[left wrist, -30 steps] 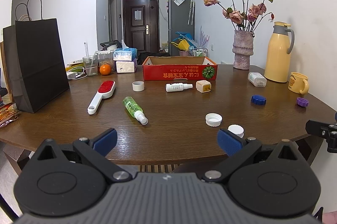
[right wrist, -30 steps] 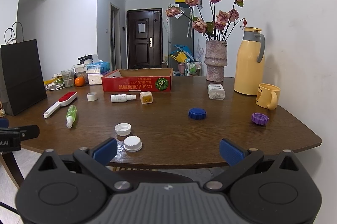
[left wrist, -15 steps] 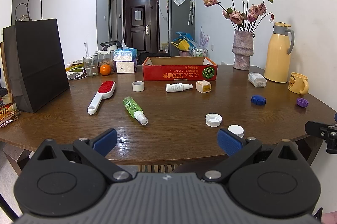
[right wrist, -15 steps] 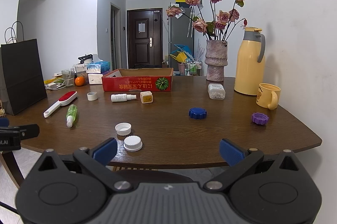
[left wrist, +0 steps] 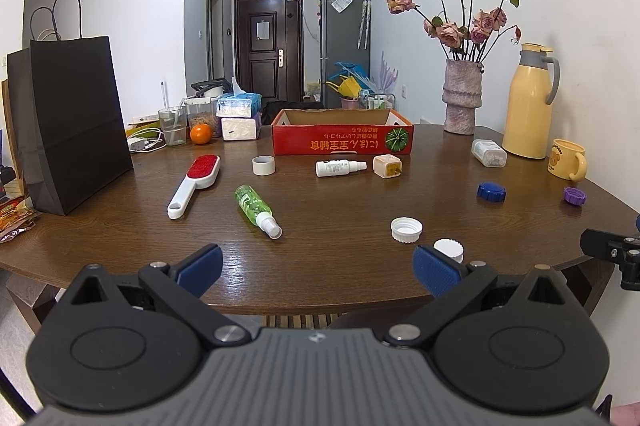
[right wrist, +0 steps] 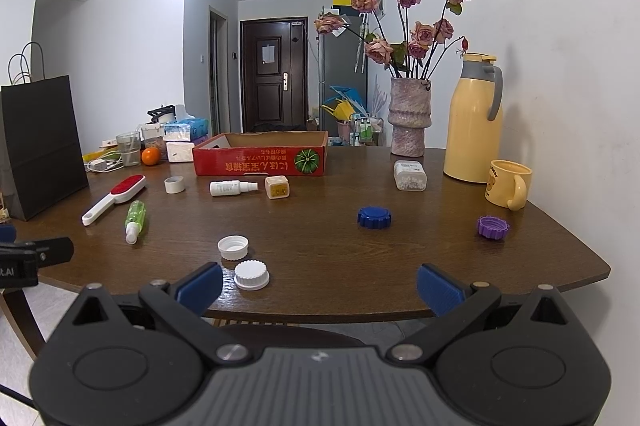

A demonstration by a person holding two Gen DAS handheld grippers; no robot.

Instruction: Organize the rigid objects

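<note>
A red cardboard box [left wrist: 342, 138] [right wrist: 260, 160] stands open-topped at the back of the brown table [left wrist: 320, 198]. Scattered in front lie a green spray bottle [left wrist: 256, 204] [right wrist: 135, 220], a white spray bottle [left wrist: 338, 168] [right wrist: 232, 187], a red-and-white brush [left wrist: 196, 184] [right wrist: 114, 198], a tape roll [left wrist: 263, 165], a small yellow cube jar [left wrist: 387, 166] [right wrist: 277, 187], two white caps [left wrist: 406, 229] [right wrist: 251, 275], a blue cap [left wrist: 491, 191] [right wrist: 374, 217] and a purple cap [right wrist: 493, 227]. My left gripper [left wrist: 316, 268] and right gripper [right wrist: 318, 284] hover open at the near table edge, holding nothing.
A black paper bag [left wrist: 68, 122] stands at the left. A vase of dried roses [right wrist: 410, 122], a yellow thermos [right wrist: 474, 118], a yellow mug [right wrist: 508, 184] and a clear pill container [right wrist: 409, 175] occupy the right back. A glass, an orange [left wrist: 200, 133] and tissue packs sit back left.
</note>
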